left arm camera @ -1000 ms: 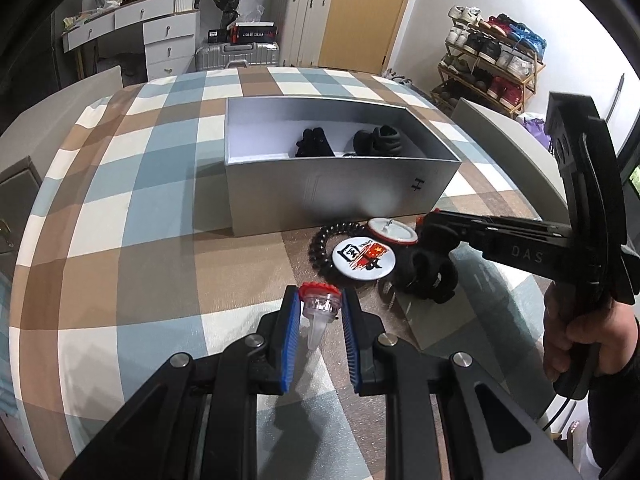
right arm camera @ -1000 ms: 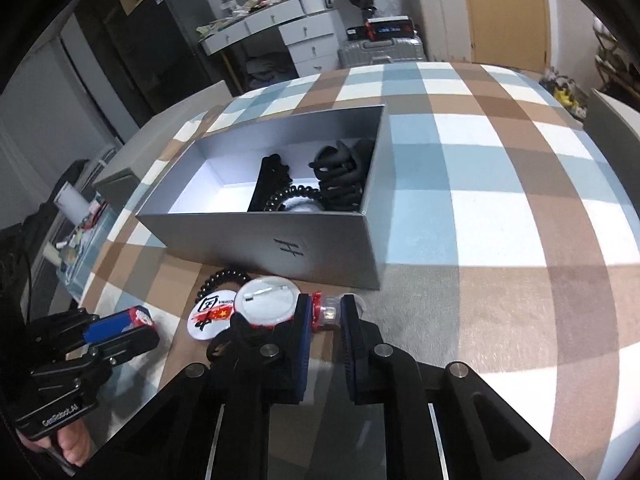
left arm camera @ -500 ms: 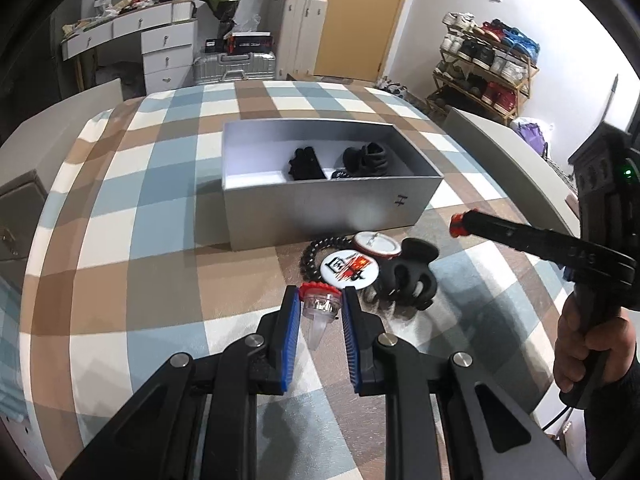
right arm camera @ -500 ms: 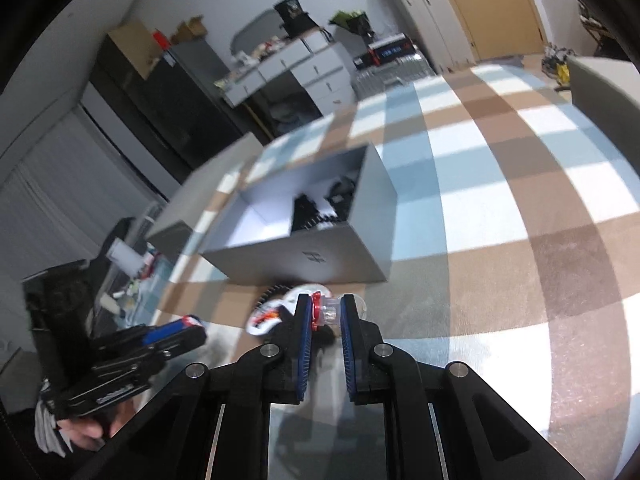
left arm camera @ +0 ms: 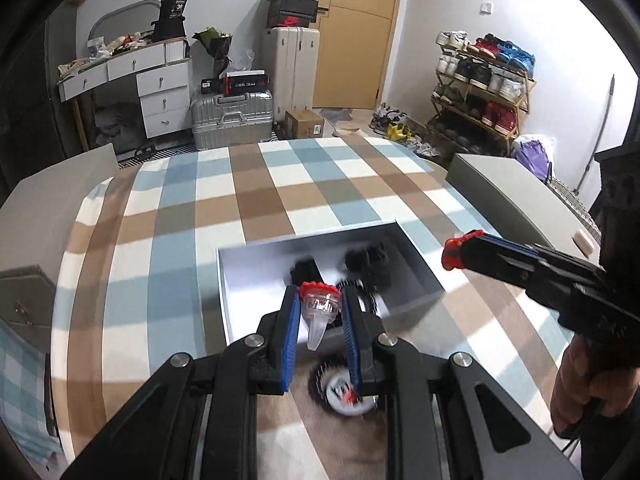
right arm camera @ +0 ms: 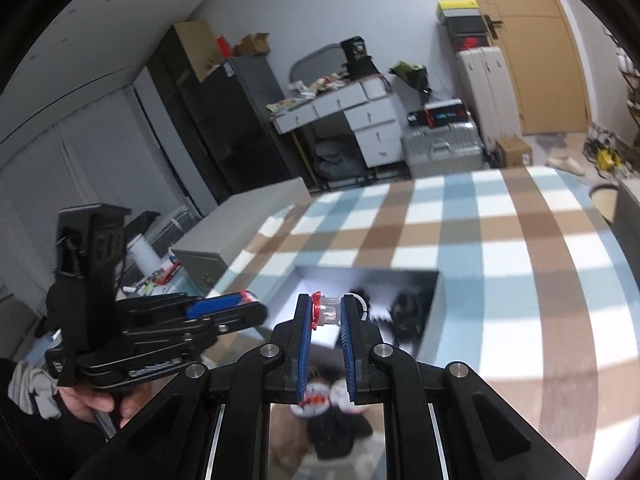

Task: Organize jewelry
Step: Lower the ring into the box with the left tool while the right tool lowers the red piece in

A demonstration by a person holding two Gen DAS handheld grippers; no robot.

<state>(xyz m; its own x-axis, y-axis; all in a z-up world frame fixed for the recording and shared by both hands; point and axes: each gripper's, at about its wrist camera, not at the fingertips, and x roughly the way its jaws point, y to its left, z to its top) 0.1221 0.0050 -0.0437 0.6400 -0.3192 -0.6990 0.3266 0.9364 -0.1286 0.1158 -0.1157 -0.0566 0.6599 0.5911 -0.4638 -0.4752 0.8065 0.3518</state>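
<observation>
My left gripper is shut on a clear plastic piece with a red toothed cap, held in the air over the near wall of the grey open box. My right gripper is shut on a similar small red-and-clear piece, also raised near the box; it shows in the left wrist view too. Black hair clips lie in the box. A round badge and a black bead bracelet lie blurred on the cloth below.
The checked tablecloth covers the table. A grey box lid lies at the right edge. A black hair claw lies under my right gripper. The left gripper's body is at the left in the right wrist view.
Both grippers have risen from the cloth with their red-capped pieces and moved toward the box. The badges and black claw stay on the cloth, now under the grippers.
</observation>
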